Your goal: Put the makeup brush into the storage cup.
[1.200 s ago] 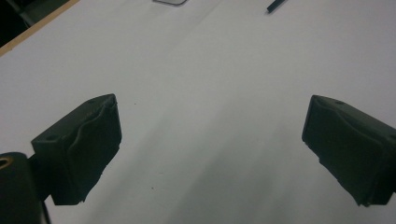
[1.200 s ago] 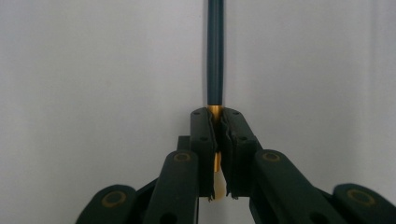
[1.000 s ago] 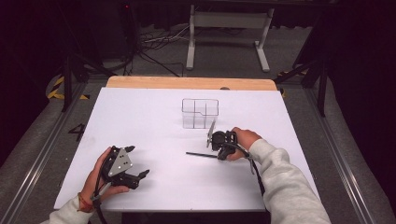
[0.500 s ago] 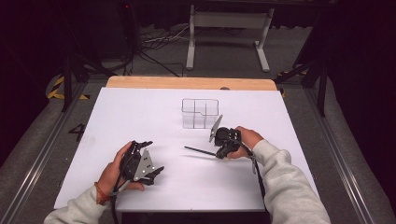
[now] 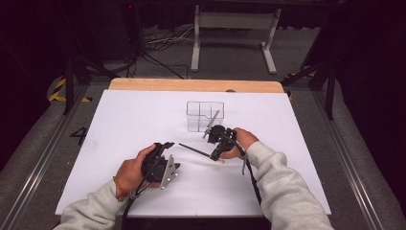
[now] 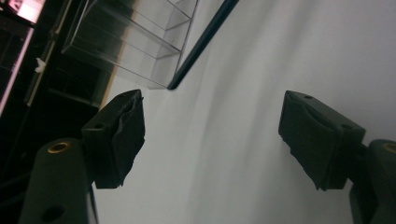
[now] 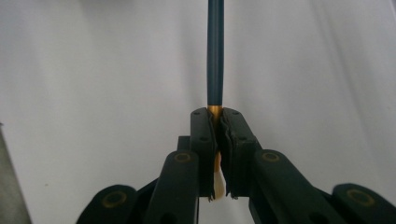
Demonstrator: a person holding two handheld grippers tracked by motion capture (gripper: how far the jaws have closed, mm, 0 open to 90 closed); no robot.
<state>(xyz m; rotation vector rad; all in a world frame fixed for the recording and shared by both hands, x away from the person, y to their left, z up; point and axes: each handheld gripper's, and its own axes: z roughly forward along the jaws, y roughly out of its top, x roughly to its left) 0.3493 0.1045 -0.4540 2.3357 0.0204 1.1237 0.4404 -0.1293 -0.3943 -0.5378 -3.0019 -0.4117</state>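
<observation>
On the table (image 5: 119, 120) a clear divided box (image 5: 204, 115) stands toward the far side. Just before it the right gripper (image 5: 214, 152) holds a paintbrush (image 5: 194, 149) that points left, and the left gripper (image 5: 163, 149) lies nearer and further left

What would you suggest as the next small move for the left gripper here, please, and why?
Probably ease the left gripper toward the free end of the thin dark paintbrush. Its jaws have just been closing, with nothing between them, and the handle tip lies just beyond them. The right gripper clamps the brush at its gold ferrule, near the clear plastic divided box.
</observation>
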